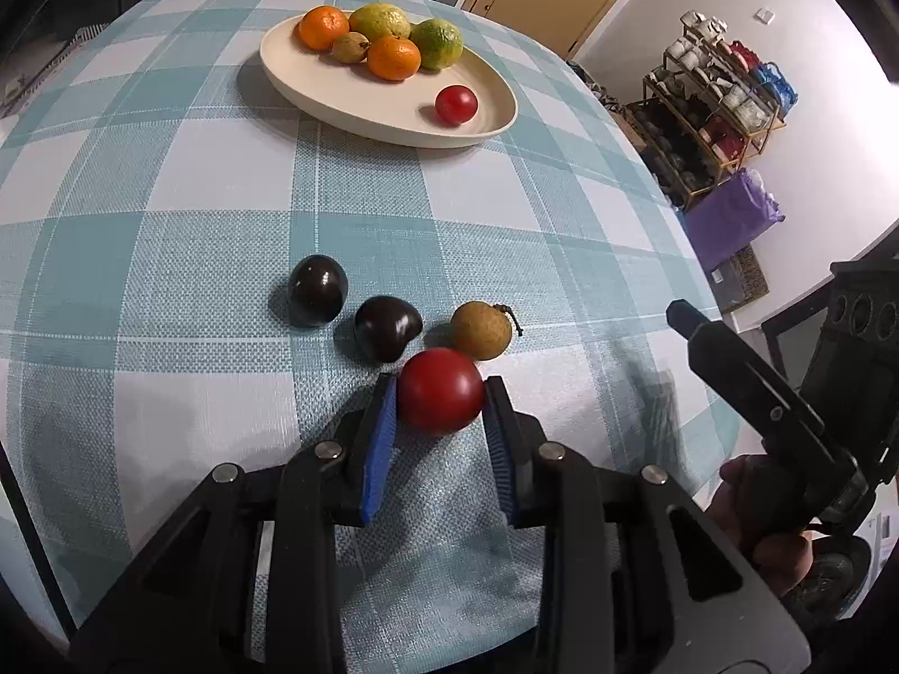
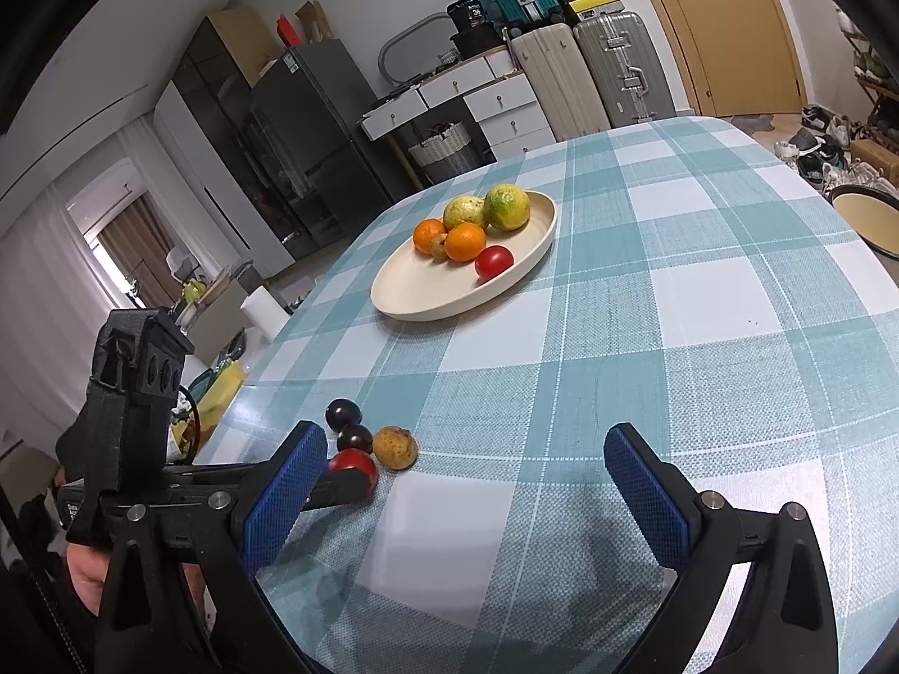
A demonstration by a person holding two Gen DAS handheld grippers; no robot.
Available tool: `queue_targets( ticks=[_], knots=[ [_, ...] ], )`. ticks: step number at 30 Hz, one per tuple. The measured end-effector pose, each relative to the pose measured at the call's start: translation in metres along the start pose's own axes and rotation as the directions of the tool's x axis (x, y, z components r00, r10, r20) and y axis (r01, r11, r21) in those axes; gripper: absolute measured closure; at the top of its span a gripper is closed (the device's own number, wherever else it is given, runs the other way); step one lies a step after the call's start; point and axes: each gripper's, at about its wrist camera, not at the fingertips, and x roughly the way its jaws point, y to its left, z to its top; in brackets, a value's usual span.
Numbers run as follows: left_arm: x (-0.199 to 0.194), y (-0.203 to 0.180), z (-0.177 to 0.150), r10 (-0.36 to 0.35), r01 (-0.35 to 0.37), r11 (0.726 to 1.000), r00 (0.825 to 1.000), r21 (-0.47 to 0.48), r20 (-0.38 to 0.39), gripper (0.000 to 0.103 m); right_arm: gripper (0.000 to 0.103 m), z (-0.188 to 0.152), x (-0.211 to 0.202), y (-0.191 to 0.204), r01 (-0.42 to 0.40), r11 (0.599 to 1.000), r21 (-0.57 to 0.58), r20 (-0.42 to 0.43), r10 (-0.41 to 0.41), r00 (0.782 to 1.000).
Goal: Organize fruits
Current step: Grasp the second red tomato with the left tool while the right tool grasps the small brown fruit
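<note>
My left gripper (image 1: 441,393) is shut on a red tomato (image 1: 441,397), low over the checked tablecloth; it also shows in the right wrist view (image 2: 353,463). Just beyond lie two dark plums (image 1: 317,290) (image 1: 387,327) and a brown longan (image 1: 481,330). A cream oval plate (image 1: 359,101) farther back holds two oranges (image 1: 323,27) (image 1: 394,57), two green-yellow citrus fruits (image 1: 437,43), a small brown fruit and another red tomato (image 1: 456,105). My right gripper (image 2: 466,483) is open and empty above the cloth, right of the loose fruits; one finger (image 1: 730,354) shows in the left view.
The table's right edge (image 1: 697,258) drops off toward a shelf rack (image 1: 713,106) and a purple bag. In the right wrist view a fridge, drawers and suitcases (image 2: 590,78) stand behind the table, and a round basin (image 2: 865,219) sits off its right side.
</note>
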Motion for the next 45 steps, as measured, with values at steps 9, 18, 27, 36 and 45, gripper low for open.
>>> queue_targets(
  ticks=[9, 18, 27, 36, 45],
  knots=[
    [-0.009, 0.008, -0.001, -0.034, 0.034, 0.999, 0.999, -0.009, 0.013, 0.076, 0.002, 0.001, 0.004, 0.008, 0.014, 1.000, -0.023, -0.017, -0.014, 1.000],
    [-0.038, 0.031, 0.002, -0.096, 0.100, 0.993, 0.993, -0.059, 0.061, 0.076, 0.002, -0.002, 0.020, 0.020, 0.021, 0.998, -0.059, -0.069, -0.025, 0.997],
    [-0.065, 0.072, 0.009, -0.071, 0.085, 0.990, 0.991, -0.115, 0.117, 0.076, 0.002, -0.004, 0.049, 0.033, 0.052, 0.995, -0.089, -0.133, -0.063, 0.989],
    [-0.079, 0.114, 0.021, -0.073, 0.098, 0.981, 0.986, -0.166, 0.152, 0.076, 0.004, -0.007, 0.073, 0.050, 0.093, 0.980, -0.178, -0.160, -0.122, 0.979],
    [-0.075, 0.119, 0.037, -0.082, 0.106, 0.981, 0.986, -0.164, 0.148, 0.076, 0.051, -0.008, 0.085, 0.060, 0.143, 0.950, -0.277, -0.167, -0.194, 0.967]
  ],
)
